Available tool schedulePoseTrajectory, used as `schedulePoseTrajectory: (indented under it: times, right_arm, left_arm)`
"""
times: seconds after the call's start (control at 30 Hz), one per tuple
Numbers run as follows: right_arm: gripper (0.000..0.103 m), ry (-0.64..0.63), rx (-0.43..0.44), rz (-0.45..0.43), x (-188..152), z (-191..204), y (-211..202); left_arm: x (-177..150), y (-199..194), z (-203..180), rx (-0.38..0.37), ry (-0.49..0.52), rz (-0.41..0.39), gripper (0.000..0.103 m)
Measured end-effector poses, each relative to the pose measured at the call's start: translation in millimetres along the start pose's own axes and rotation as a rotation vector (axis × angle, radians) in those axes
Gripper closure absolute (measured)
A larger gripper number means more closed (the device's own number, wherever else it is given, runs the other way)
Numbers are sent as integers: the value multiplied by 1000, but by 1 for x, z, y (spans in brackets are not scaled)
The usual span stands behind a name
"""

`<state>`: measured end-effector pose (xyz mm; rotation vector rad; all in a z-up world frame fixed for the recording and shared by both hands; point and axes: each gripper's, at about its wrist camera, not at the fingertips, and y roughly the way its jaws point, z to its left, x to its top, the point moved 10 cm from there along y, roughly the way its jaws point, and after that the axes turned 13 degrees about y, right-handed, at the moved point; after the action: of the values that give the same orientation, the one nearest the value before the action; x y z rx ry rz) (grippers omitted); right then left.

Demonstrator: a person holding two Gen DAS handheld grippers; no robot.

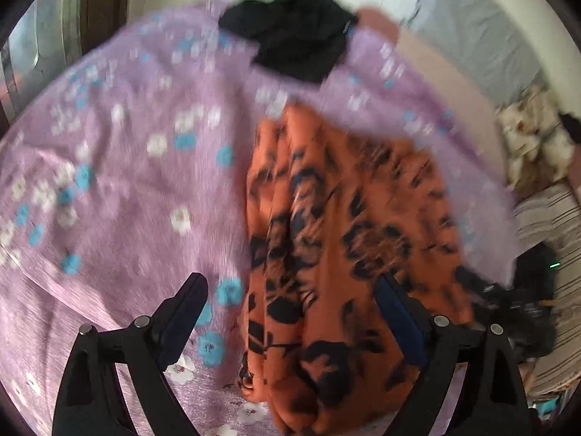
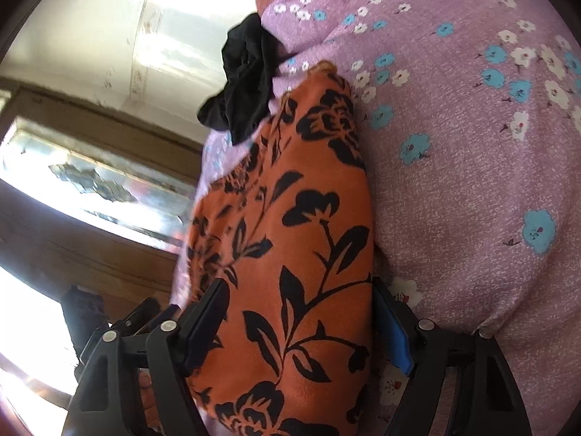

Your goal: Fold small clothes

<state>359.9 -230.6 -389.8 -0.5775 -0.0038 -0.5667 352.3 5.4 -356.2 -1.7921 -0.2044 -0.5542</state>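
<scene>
An orange garment with black flowers (image 1: 345, 225) lies in a long, partly folded strip on the purple flowered bedsheet (image 1: 127, 181). My left gripper (image 1: 294, 312) hovers over its near end, open wide; the left finger is over the sheet and the right finger over the cloth. In the right wrist view the same orange garment (image 2: 290, 254) fills the gap between the fingers of my right gripper (image 2: 299, 323). These jaws stand wide and straddle the cloth, and no pinch shows. A crumpled black garment (image 1: 294, 40) lies at the bed's far edge, also seen as the black garment (image 2: 247, 87).
The right gripper's dark body with a green light (image 1: 523, 290) sits at the orange garment's right edge. A patterned pillow (image 1: 533, 141) and striped cloth (image 1: 548, 225) lie at the right. A wooden window frame (image 2: 90, 123) and pale wall stand beyond the bed.
</scene>
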Motion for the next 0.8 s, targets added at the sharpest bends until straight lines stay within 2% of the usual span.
schedulePoseTrajectory:
  times: [0.03,0.07,0.13,0.2,0.27,0.33,0.4,0.43,0.53,0.57,0.63,0.67,0.77,0.8]
  right_arm:
    - [24,-6,-6,-4,0,0,0]
    - [24,-6,-8,-5,0,0,1]
    - [24,-1,-3,-2,1,-1,0]
    - [23,4,2,1,2,-2,0]
    - [23,5,5,-1,2,-2,0]
    - [23,0,4,-8,1,-1,0]
    - [23,-8,1,-12,0,-1,0]
    - [23,-10,2,-15,0,-1,0]
    - [26,-17,-1,-33,-1,1,-2]
    - [34,-21,-10,-51,-1,1,-4]
    - [45,-31,-41,-86,0,-1,-5]
    - [48,-44,-49,-100,0,0,-6]
    - [50,-125,-76,-136,-2,11,-9]
    - [50,-143,-89,-135,-2,12,-8]
  left_arm:
    - [-6,14,0,-18,-22,52,10]
    - [-7,20,0,-43,-49,60,7]
    - [-1,21,-2,-47,-56,36,5]
    - [2,24,-8,-80,-41,41,5]
    - [8,24,-17,-161,-75,9,7]
    - [12,21,-24,-209,-100,-18,11]
    - [15,23,-23,-182,-95,-30,36]
    - [16,24,-20,-158,-93,-36,42]
    - [19,23,-18,-170,-98,-51,45]
    - [18,23,-18,-165,-94,-50,45]
    - [17,26,-17,-174,-112,-40,37]
    - [18,28,-19,-191,-128,-36,33]
    - [18,23,-18,-179,-135,-66,35]
    - [18,19,-17,-170,-127,-76,41]
